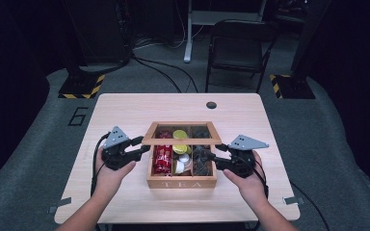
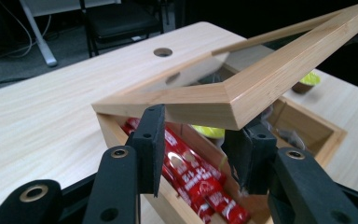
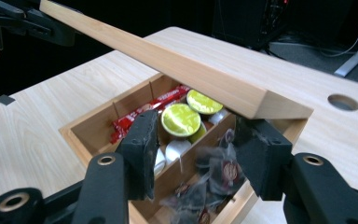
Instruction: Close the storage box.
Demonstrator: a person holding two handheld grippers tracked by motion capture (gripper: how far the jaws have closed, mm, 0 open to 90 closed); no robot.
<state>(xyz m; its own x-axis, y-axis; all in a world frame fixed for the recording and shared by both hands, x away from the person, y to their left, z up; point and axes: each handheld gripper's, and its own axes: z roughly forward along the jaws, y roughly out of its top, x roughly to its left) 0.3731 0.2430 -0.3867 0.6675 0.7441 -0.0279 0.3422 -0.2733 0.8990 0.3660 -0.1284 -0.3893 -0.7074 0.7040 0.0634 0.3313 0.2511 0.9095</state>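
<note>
A wooden tea box stands mid-table, its glass-paned lid tilted up at the front. Inside lie red packets, yellow-topped capsules and dark tea bags. My left gripper is at the lid's front left corner; in the left gripper view the pads clamp that corner. My right gripper is by the box's right wall. In the right gripper view its jaws stand apart just under the lid's corner, above the tea bags, pinching nothing.
The light wooden table has a round cable hole behind the box. Beyond the far edge stand a black chair, a white desk leg and two stands on hazard-striped bases. Bare tabletop lies either side of the box.
</note>
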